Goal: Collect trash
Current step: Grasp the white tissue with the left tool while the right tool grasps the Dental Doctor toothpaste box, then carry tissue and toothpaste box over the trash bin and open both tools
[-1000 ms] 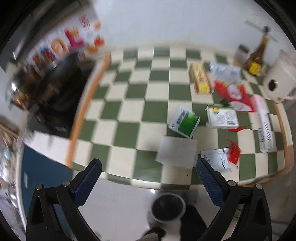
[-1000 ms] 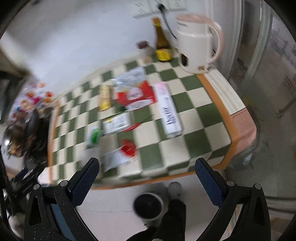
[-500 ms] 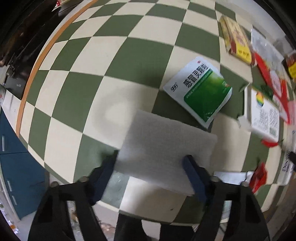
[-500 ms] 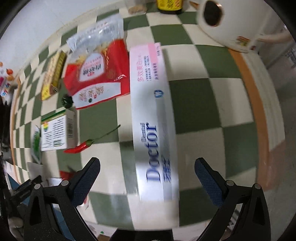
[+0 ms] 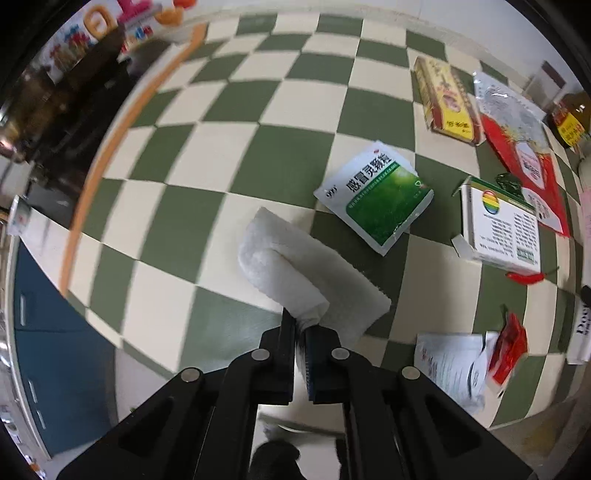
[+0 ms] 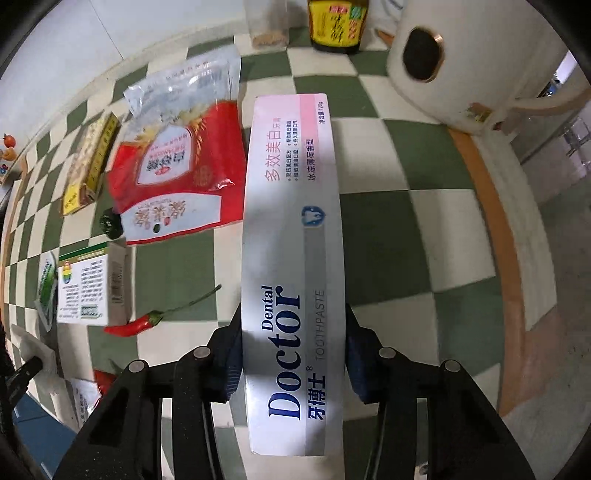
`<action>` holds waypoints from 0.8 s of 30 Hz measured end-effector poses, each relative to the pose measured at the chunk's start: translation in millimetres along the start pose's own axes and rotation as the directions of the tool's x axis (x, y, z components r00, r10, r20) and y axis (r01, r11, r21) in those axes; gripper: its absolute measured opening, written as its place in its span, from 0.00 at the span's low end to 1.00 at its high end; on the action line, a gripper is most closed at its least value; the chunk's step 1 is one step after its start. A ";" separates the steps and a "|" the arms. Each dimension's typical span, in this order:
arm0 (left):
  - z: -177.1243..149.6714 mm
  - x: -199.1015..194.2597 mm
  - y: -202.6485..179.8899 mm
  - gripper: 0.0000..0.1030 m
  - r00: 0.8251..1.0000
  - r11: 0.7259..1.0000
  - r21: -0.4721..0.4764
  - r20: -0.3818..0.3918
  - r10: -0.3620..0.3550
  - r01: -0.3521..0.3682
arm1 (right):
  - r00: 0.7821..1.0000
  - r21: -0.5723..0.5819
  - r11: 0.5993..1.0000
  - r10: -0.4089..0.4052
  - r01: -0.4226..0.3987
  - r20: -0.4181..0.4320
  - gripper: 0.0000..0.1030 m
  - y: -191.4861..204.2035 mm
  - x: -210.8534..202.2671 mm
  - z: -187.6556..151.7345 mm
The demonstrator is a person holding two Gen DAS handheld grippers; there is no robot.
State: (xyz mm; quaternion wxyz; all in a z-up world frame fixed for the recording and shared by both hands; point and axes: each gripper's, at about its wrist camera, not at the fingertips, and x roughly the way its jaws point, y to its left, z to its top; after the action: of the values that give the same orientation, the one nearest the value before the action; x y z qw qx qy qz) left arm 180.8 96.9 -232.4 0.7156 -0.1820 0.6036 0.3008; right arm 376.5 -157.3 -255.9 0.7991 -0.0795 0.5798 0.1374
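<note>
Tabletop (image 5: 236, 110): green and cream checked surface with an orange edge band, seen from steeply above in both wrist views.
Wall (image 6: 74, 48): plain pale wall behind the far edge of the tabletop.
Blue cabinet (image 5: 48, 354): below the tabletop's left edge, in the left wrist view.
Left gripper (image 5: 300, 332): jaws closed on a white paper towel (image 5: 295, 273), which is folded up and pinched at its near end, near the front edge of the tabletop.
Right gripper (image 6: 293, 354): jaws closing on a long toothpaste box (image 6: 291, 229) lying flat; both pads sit against its sides.
Other litter: green sachet (image 5: 376, 195) just beyond the towel; white medicine box (image 6: 92, 291); red chilli (image 6: 140, 323) between that box and the toothpaste box; red pouch (image 6: 177, 177) beside the toothpaste box.
Back right corner: cream jug (image 6: 458, 70) and a dark sauce bottle (image 6: 338, 26) stand near the wall.
</note>
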 end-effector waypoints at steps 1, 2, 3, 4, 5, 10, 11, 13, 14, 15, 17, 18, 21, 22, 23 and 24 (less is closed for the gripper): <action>-6.9 -11.4 2.2 0.02 1.000 1.000 0.009 0.022 0.002 -0.002 | 1.000 0.005 1.000 0.002 -0.002 0.014 0.47 -1.0 -6.8 -5.3; -14.6 -25.9 4.8 0.02 0.999 1.000 0.020 0.049 0.004 -0.005 | 1.000 0.010 1.000 0.004 -0.004 0.031 0.46 0.6 -16.1 -10.9; -22.8 -32.9 5.5 0.02 0.997 1.000 0.030 0.072 0.003 -0.005 | 0.999 0.012 1.000 0.004 -0.005 0.049 0.46 0.6 -29.3 -15.8; -31.1 -39.2 5.2 0.02 0.996 0.999 0.039 0.092 -0.001 -0.003 | 0.998 0.015 1.000 0.009 -0.010 0.065 0.46 2.5 -40.5 -22.2; -40.5 -49.2 8.7 0.02 0.994 0.999 0.049 0.112 -0.008 0.002 | 0.996 0.017 1.000 0.019 -0.020 0.084 0.46 6.3 -51.6 -33.8; -91.1 -83.4 38.4 0.02 0.974 0.992 0.122 0.217 -0.067 0.041 | 0.989 0.007 0.999 0.047 -0.049 0.137 0.47 32.0 -109.8 -88.8; -89.9 -76.3 34.8 0.02 0.970 0.990 0.135 0.230 -0.076 0.045 | 0.987 0.007 0.998 0.058 -0.059 0.150 0.47 38.8 -121.3 -105.5; -101.8 -73.7 47.1 0.02 0.962 0.985 0.163 0.254 -0.101 0.061 | 0.983 0.008 0.997 0.072 -0.075 0.166 0.47 53.2 -143.4 -147.2; -112.4 -76.2 51.8 0.02 0.958 0.982 0.176 0.262 -0.113 0.068 | 0.983 0.007 0.997 0.077 -0.079 0.168 0.47 57.6 -151.9 -161.9; -125.4 -77.6 57.2 0.02 0.955 0.978 0.195 0.267 -0.128 0.077 | 0.982 0.004 0.996 0.086 -0.088 0.169 0.47 68.4 -159.2 -186.8; -141.5 -75.6 61.7 0.02 0.955 0.972 0.219 0.262 -0.139 0.081 | 0.982 0.005 0.994 0.105 -0.107 0.160 0.47 82.1 -163.4 -220.0; -153.9 -71.7 64.8 0.02 0.958 0.969 0.233 0.248 -0.143 0.085 | 0.982 0.009 0.993 0.117 -0.120 0.147 0.47 89.4 -162.8 -240.8; -181.6 -53.4 68.3 0.02 0.970 0.959 0.263 0.185 -0.157 0.106 | 0.988 -0.001 0.991 0.132 -0.133 0.078 0.47 106.2 -151.8 -297.8; -188.9 -45.7 68.6 0.02 0.974 0.956 0.269 0.158 -0.163 0.116 | 0.990 -0.005 0.991 0.134 -0.134 0.050 0.47 109.7 -144.9 -314.5; -198.0 -31.9 69.4 0.02 0.979 0.954 0.271 0.117 -0.168 0.131 | 0.991 -0.009 0.991 0.135 -0.135 0.018 0.47 113.4 -136.3 -329.2; -204.8 -20.3 69.7 0.02 0.982 0.954 0.266 0.085 -0.168 0.140 | 0.990 -0.008 0.990 0.138 -0.138 -0.011 0.47 114.0 -127.6 -340.5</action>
State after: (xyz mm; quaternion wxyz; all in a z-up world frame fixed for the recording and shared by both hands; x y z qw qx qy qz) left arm -20.9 17.5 -247.5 0.7857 -0.1175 0.5825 0.1720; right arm -4.1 -162.8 -238.5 0.7844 -0.0436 0.5873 0.1945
